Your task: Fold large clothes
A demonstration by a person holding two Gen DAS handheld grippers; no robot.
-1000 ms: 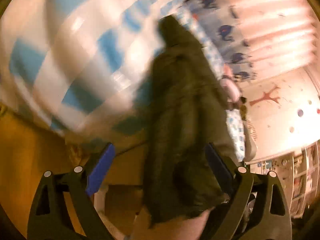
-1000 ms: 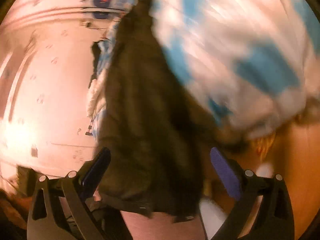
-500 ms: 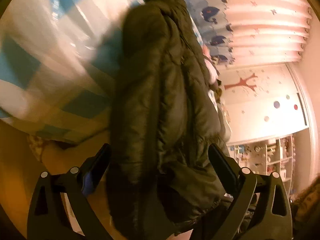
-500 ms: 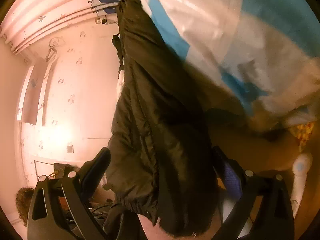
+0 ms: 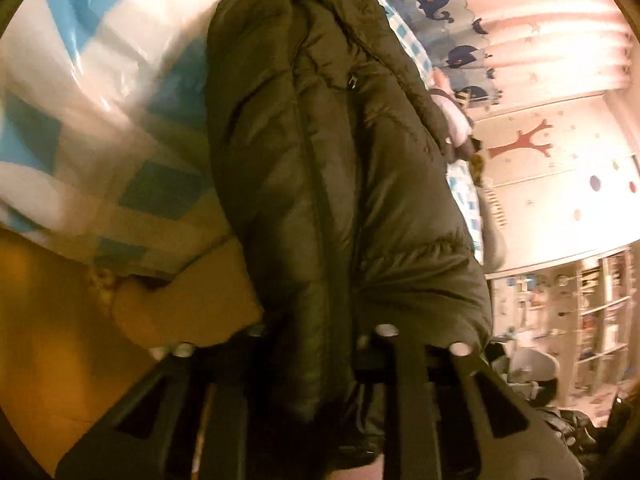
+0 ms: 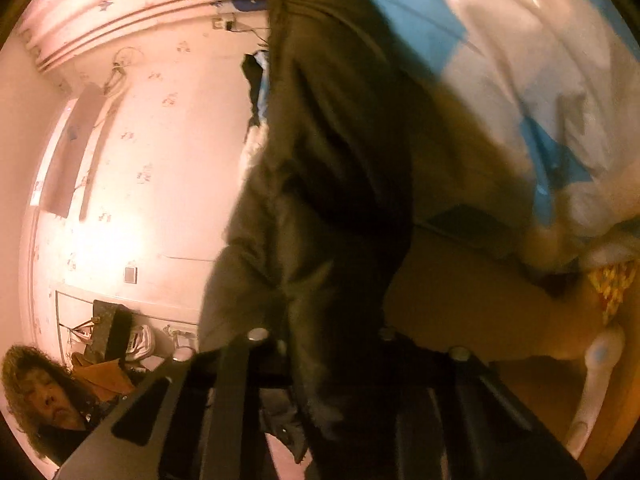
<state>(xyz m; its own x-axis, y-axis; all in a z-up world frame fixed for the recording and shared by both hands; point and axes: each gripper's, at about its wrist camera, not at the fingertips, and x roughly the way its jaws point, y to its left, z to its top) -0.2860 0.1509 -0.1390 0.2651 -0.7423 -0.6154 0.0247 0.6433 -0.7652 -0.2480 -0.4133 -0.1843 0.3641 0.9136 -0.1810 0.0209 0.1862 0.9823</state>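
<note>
A dark olive puffer jacket (image 5: 320,168) lies stretched across a bed with a blue and white checked cover (image 5: 92,92). Its near hem hangs over the bed's edge. My left gripper (image 5: 316,344) is shut on the jacket's hem, and the padded cloth bulges over and hides the fingertips. In the right wrist view the same jacket (image 6: 332,184) runs up the middle of the frame. My right gripper (image 6: 320,344) is shut on its hem too, with the cloth bunched between the jaws. The checked cover (image 6: 520,60) lies to the right of it.
The wooden bed side (image 5: 48,320) is below the cover. A curtain with whale prints (image 5: 460,20) and shelves (image 5: 592,304) stand at the back right. A person's head (image 6: 40,392) and a bag (image 6: 108,332) are at the lower left of the right wrist view.
Both grippers have closed from wide open onto the jacket's hem. Both have moved in closer to the jacket, which now fills more of each view.
</note>
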